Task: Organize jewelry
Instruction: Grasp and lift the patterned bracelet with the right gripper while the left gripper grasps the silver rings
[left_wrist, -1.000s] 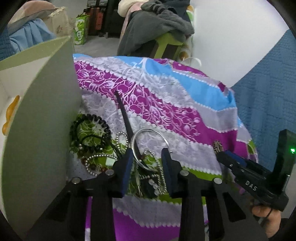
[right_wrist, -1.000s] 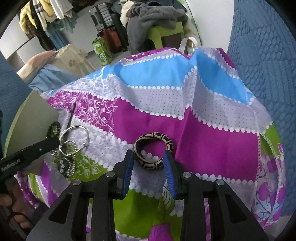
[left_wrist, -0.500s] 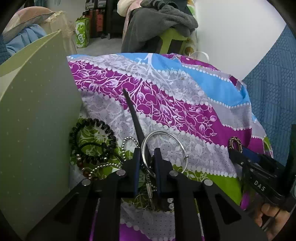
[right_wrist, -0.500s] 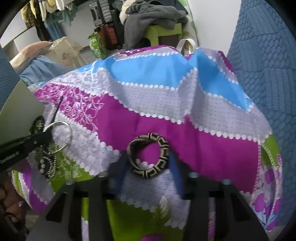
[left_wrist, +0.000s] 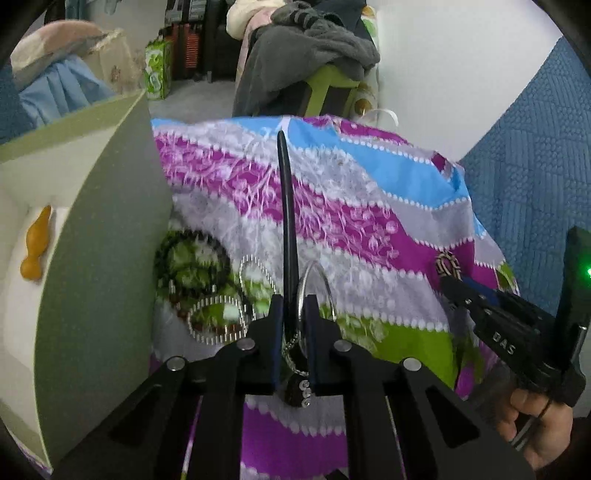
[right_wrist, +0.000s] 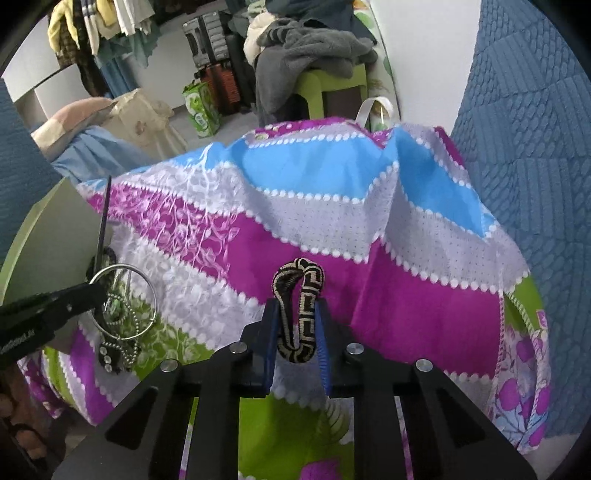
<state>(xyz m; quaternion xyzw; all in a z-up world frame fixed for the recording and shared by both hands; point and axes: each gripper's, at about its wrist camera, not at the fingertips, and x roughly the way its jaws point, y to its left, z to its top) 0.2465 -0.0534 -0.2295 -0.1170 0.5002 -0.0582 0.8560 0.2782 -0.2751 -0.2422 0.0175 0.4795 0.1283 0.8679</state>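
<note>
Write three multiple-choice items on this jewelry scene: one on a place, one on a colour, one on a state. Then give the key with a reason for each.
1. Where does the green-sided box stand relative to the left gripper?
A. to its left
B. to its right
C. behind the chair

2. What colours is the woven bangle?
A. red and white
B. black and beige
C. plain silver

3. What is between the fingers of the right gripper?
A. nothing
B. the beaded bracelet
C. the woven bangle

Key:
1 A, the box wall fills the left side of the left wrist view.
2 B, its key pattern is black on beige.
3 C, the closing pads squeeze the bangle into a narrow oval; the left gripper pinches the silver ring.
</note>
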